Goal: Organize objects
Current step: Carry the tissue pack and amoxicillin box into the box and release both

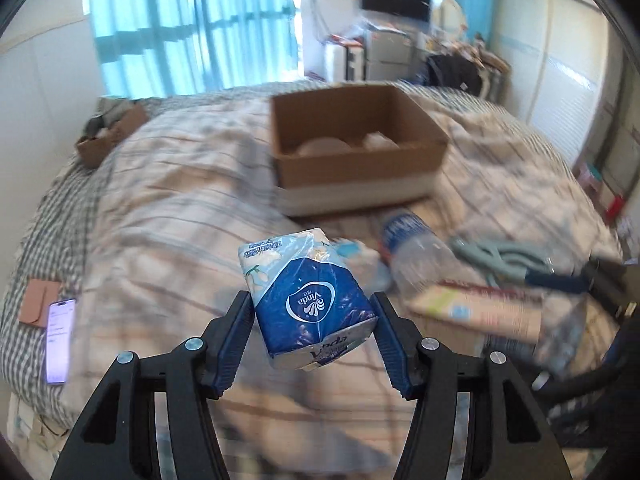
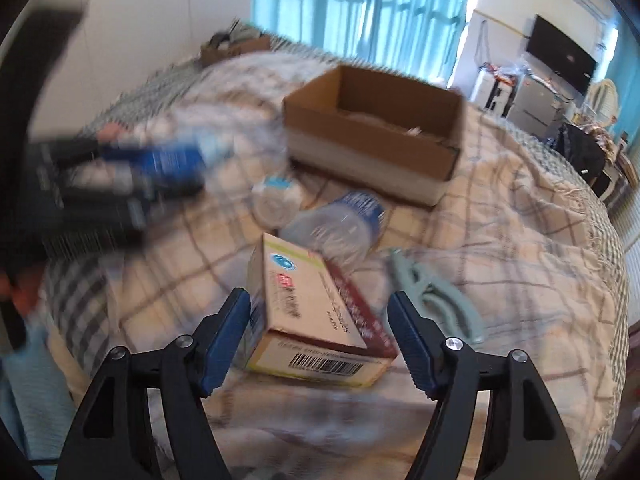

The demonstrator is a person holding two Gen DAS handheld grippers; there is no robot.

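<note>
My left gripper (image 1: 310, 320) is shut on a blue Vinda tissue pack (image 1: 310, 300) and holds it above the bed. An open cardboard box (image 1: 356, 148) sits further back on the quilt; it also shows in the right wrist view (image 2: 372, 136). My right gripper (image 2: 320, 320) is open around a tan and maroon medicine box (image 2: 316, 312) lying on the bed; the left pad is next to its side, the right pad stands apart. The same box shows in the left wrist view (image 1: 480, 308). The left gripper shows blurred at the left of the right wrist view (image 2: 120, 172).
A clear plastic bottle (image 2: 340, 224) with a blue label lies beyond the medicine box, also in the left wrist view (image 1: 420, 252). A pale green clip (image 2: 436, 296) lies to the right. A phone (image 1: 60, 340) lies at the bed's left edge. A small box (image 1: 108, 136) sits at the far left.
</note>
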